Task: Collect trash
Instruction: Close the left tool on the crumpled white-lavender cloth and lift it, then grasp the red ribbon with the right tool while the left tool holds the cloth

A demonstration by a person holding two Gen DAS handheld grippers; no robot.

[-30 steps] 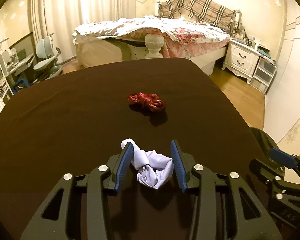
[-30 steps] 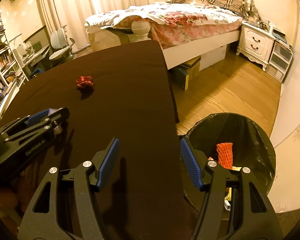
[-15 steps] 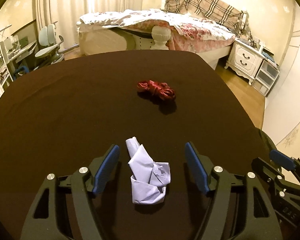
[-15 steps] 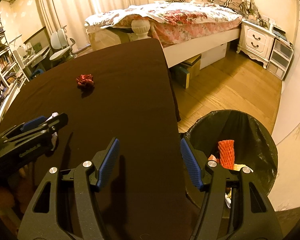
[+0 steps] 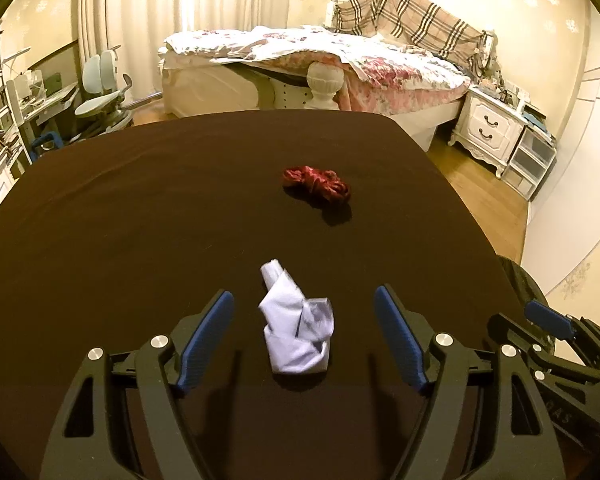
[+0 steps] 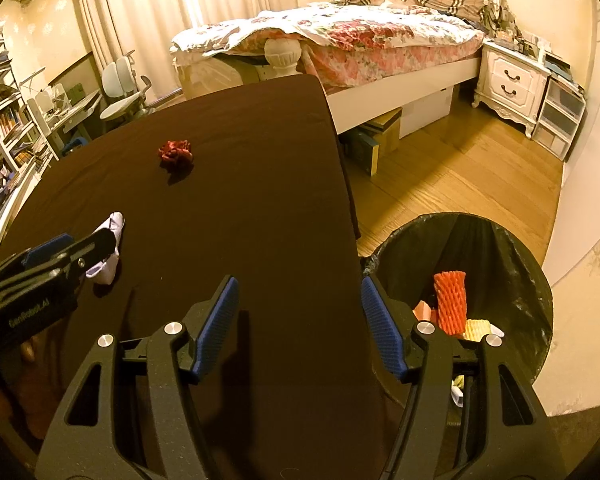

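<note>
White crumpled paper [image 5: 296, 328] untouched between gaping left tongs [image 5: 304, 336]; right tongs [image 6: 298, 324] spread over table edge [image 6: 350, 216].

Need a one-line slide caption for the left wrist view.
Left gripper, jaws open, straddles a crumpled white paper on the dark table; red wad beyond.

Each tool [image 5: 304, 338] [image 6: 298, 326] is matte black, with ribbed blue pads [image 5: 206, 338], silver screws, and white lettering on the side.
</note>
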